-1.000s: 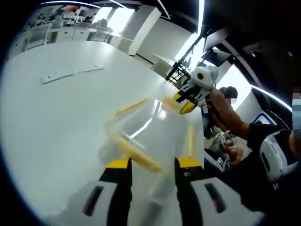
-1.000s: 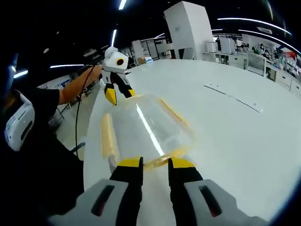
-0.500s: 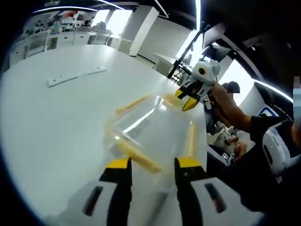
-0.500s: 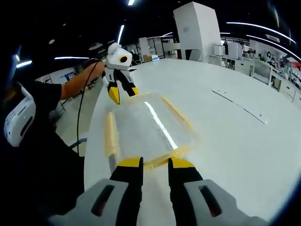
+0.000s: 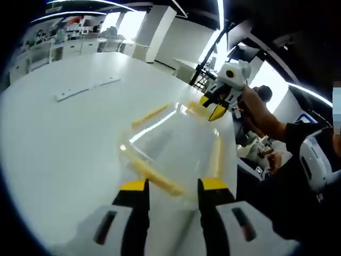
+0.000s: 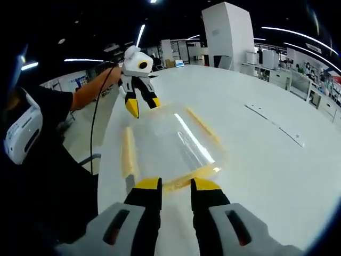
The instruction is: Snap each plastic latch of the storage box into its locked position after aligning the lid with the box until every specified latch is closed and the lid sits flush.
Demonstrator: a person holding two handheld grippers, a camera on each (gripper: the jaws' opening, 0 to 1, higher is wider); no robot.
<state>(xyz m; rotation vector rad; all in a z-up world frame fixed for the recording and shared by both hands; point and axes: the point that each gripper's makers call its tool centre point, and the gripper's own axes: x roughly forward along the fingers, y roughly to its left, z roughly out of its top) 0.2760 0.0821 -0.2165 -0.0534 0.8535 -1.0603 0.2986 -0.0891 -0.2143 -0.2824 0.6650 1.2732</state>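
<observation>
A clear plastic storage box [image 5: 176,144] with its lid on lies on the white table [image 5: 58,149]. Yellow latches run along its sides: one long latch [image 5: 157,178] lies just ahead of my left gripper [image 5: 173,186], which is open and holds nothing. At the box's far end the right gripper [image 5: 210,106] hovers with its yellow tips apart. In the right gripper view the box [image 6: 170,141] stretches away from my open right gripper [image 6: 176,186], a yellow latch [image 6: 192,177] close in front of its jaws. The left gripper [image 6: 143,105] hangs over the far end.
A person stands at the table's edge, an arm [image 6: 90,90] stretched out to the far gripper. Flat white strips [image 5: 85,88] lie farther out on the table, also the strips [image 6: 277,122] to the right. A white pillar [image 6: 226,32] and desks stand behind.
Both views have shifted slightly and the box looks sharper. Each gripper stays at its own end of the box, jaws apart as before.
</observation>
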